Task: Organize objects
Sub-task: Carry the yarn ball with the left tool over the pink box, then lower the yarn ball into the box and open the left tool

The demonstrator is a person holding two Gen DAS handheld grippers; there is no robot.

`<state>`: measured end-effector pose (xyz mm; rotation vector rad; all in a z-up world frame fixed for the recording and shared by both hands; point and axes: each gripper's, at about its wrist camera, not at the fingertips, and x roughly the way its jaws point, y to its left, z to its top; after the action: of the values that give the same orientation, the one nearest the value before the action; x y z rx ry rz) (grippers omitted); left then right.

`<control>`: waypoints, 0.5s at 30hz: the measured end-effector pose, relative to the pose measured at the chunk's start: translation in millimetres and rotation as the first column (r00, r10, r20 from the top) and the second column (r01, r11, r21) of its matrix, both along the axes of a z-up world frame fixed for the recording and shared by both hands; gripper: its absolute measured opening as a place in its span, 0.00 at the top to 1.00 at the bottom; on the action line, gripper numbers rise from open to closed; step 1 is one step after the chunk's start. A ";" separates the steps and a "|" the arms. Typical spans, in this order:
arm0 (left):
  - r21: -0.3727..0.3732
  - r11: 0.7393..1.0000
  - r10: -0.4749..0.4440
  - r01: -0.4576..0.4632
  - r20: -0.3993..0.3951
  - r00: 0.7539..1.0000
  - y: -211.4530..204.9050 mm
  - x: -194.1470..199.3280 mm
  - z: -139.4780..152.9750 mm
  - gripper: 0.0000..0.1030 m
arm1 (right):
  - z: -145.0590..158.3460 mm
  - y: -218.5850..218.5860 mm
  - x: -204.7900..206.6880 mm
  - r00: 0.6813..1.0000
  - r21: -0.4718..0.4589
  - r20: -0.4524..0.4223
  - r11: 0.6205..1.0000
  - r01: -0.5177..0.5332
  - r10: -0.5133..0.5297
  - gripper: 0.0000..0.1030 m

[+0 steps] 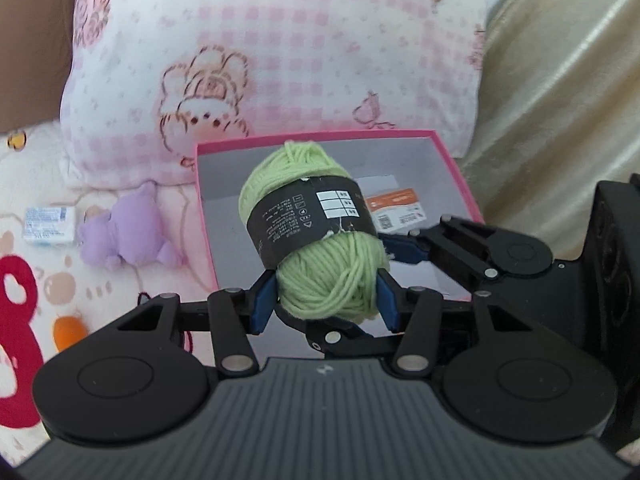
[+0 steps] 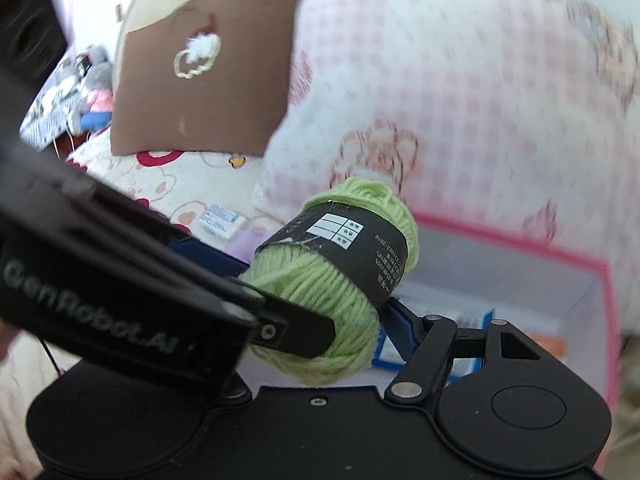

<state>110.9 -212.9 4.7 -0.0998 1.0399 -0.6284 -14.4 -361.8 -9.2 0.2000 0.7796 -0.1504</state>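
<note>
The left tool (image 1: 326, 298) is clamped on the lower end of a green yarn ball (image 1: 316, 236), held above the open pink box (image 1: 460, 176) on the bed. The right tool (image 2: 340, 320) stands apart at the yarn's side; whether it presses, I cannot tell. Only the left view shows a purple toy (image 1: 124, 232); only the right shows a brown cushion (image 2: 200, 92) and "GenRobot.AI" on the left tool's arm. The yarn's black band (image 1: 308, 216) carries tiny print, with "2010" readable.

Both the left gripper (image 1: 326, 304) and the right gripper (image 2: 320, 320) are matte black, with blue pads, silver pivot screws, round discs, a ribbed housing and pale "GenRobot.AI" lettering.
</note>
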 end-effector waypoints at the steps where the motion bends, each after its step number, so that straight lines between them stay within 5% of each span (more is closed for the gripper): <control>1: -0.003 1.000 0.000 0.000 0.000 1.000 -1.3 3.2 -5.6 0.52 | -5.3 -5.1 2.0 1.000 0.027 -0.005 1.000 0.010 -0.010 0.29; 15: 0.035 0.999 -0.009 0.010 -0.051 0.999 -20.2 16.8 -39.9 0.52 | -52.6 -21.2 6.4 0.999 0.120 -0.046 0.993 0.025 -0.020 0.30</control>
<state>127.7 -233.2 -35.2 -0.0803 1.1008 -0.6184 -8.0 -383.0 -61.7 0.3204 0.8319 -0.1294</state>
